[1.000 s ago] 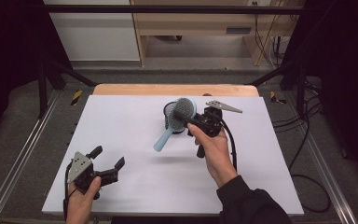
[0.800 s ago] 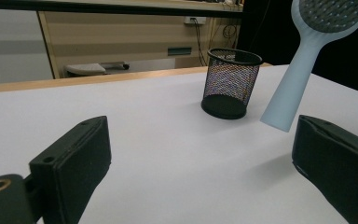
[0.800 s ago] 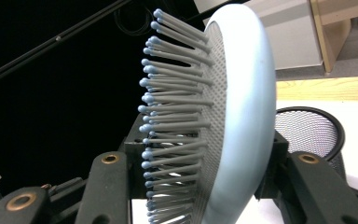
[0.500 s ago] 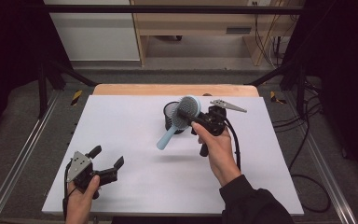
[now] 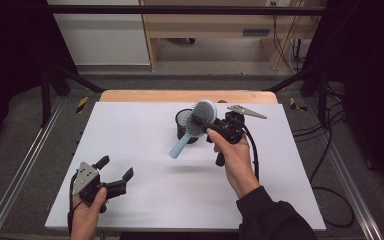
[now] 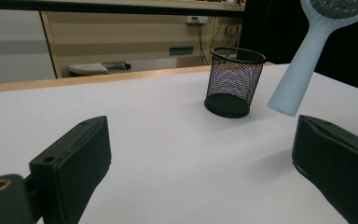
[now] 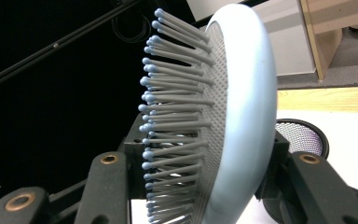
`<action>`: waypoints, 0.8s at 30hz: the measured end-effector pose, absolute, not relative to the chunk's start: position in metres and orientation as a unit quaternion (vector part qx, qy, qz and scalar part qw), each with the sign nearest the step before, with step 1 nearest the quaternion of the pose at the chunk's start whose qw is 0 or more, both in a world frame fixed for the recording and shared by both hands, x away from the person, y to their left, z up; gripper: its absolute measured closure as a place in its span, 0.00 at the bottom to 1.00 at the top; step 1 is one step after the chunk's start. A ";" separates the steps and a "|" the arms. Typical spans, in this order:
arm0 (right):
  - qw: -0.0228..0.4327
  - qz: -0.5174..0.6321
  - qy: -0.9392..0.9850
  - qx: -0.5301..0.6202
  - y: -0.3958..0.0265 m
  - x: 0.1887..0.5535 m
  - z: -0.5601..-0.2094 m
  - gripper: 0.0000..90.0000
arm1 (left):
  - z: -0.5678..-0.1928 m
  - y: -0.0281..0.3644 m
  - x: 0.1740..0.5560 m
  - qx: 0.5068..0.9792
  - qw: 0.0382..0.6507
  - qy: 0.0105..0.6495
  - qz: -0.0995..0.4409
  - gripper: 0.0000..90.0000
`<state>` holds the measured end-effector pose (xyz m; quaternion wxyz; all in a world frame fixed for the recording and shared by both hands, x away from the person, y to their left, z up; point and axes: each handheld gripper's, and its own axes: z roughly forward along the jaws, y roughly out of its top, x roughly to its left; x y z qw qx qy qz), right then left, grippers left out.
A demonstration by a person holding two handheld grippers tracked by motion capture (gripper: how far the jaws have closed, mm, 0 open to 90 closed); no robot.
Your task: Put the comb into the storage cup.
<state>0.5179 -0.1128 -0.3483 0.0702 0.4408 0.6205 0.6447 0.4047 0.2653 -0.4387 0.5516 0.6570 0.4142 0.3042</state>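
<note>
Hairbrush (image 5: 196, 122) (clenched in the right gripper (image 5: 214, 125)) now hangs higher, beside the mesh cup (image 5: 184, 125).

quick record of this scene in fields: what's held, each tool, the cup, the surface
held: light blue hairbrush, gripped by its head, handle pointing down
right tool: shut on the hairbrush, lifted above the table
left tool: open, empty, low at the near left
cup: black mesh cup, upright, just behind the brush
surface: white table

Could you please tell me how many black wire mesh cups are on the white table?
1. The black wire mesh cup stands upright toward the white table's far side, partly behind the pale blue hairbrush.
</note>
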 end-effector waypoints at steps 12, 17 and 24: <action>0.076 0.649 0.617 0.440 -0.117 0.510 -0.342 0.57 | -0.441 0.265 0.404 0.656 0.552 0.420 0.297 0.05; 0.078 0.652 0.615 0.437 -0.121 0.506 -0.337 0.57 | -0.443 0.266 0.405 0.656 0.550 0.424 0.297 0.05; 0.080 0.652 0.613 0.440 -0.124 0.508 -0.335 0.57 | -0.443 0.264 0.406 0.659 0.550 0.419 0.295 0.05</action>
